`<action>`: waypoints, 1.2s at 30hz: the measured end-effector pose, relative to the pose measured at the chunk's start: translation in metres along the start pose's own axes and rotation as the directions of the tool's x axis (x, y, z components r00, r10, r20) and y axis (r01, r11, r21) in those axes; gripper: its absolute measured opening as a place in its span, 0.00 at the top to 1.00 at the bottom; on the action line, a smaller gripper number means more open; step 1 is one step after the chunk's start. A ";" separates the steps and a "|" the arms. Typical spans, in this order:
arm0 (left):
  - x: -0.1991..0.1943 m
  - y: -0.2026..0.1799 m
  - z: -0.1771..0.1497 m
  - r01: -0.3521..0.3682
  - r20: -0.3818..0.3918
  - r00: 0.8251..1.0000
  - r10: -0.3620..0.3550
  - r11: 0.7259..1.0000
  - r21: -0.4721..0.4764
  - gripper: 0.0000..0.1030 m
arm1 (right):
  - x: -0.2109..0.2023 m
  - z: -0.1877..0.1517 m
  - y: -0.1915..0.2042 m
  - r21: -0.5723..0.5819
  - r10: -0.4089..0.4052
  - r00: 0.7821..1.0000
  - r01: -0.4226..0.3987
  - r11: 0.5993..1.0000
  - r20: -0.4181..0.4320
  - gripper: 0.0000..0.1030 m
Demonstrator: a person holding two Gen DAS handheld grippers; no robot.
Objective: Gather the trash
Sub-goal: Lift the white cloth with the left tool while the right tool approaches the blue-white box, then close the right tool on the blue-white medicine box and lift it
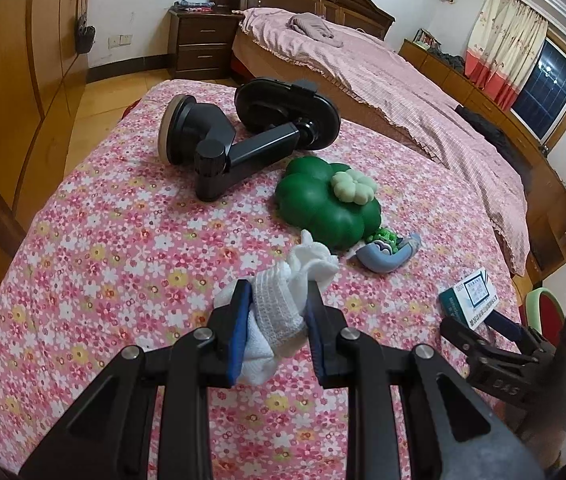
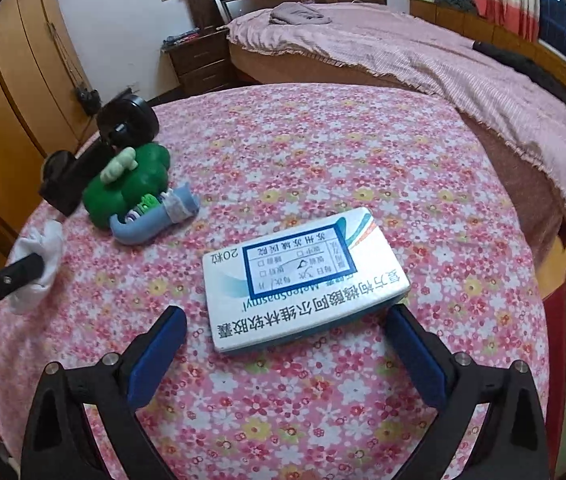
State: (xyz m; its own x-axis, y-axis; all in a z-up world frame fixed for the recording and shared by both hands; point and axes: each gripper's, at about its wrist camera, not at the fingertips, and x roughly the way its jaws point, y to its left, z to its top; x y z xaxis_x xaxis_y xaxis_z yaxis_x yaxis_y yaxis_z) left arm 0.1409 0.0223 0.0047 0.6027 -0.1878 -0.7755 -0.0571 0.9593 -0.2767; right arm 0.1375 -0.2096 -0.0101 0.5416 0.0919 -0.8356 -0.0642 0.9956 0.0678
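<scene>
Left gripper (image 1: 277, 300) has its blue pads clamped tight on the crumpled white tissue (image 1: 283, 308), just in front of the green clover toy (image 1: 323, 208). Right gripper (image 2: 283, 344) is spread wide, straddling the medicine box (image 2: 303, 276) lying flat on the floral tablecloth (image 2: 323, 152), right of the toy.

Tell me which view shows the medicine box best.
The right wrist view: the medicine box lies face-up just ahead of the open right gripper, its printed label fully visible. The left wrist view catches only a small, oblique part of it at the frame's right edge, beside the right gripper's fingers.
</scene>
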 end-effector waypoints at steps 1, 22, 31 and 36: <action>-0.001 0.001 -0.001 0.003 0.000 1.000 -0.003 1.000 -0.004 0.74 | 0.000 -0.001 0.002 -0.013 -0.023 1.000 0.024 1.000 0.009 0.08; -0.020 -0.013 -0.006 0.057 0.022 0.998 -0.057 0.998 0.016 0.74 | -0.042 -0.012 -0.051 0.309 0.053 0.996 -0.074 0.948 0.074 0.27; -0.013 -0.005 0.000 0.049 0.025 0.998 -0.049 0.999 -0.007 0.74 | -0.022 0.010 -0.035 0.402 0.069 0.997 -0.082 0.912 0.047 0.24; -0.008 0.003 0.003 0.049 0.025 0.998 -0.049 0.999 -0.018 0.74 | -0.004 0.017 -0.019 0.406 -0.038 0.999 0.023 0.914 0.029 0.24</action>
State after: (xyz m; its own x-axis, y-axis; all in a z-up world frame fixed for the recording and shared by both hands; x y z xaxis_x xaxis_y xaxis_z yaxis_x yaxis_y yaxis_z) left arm 0.1380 0.0269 0.0122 0.6247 -0.2291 -0.7465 -0.0419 0.9448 -0.3250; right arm 0.1512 -0.2281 0.0013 0.5678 0.0545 -0.8214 0.2940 0.9186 0.2642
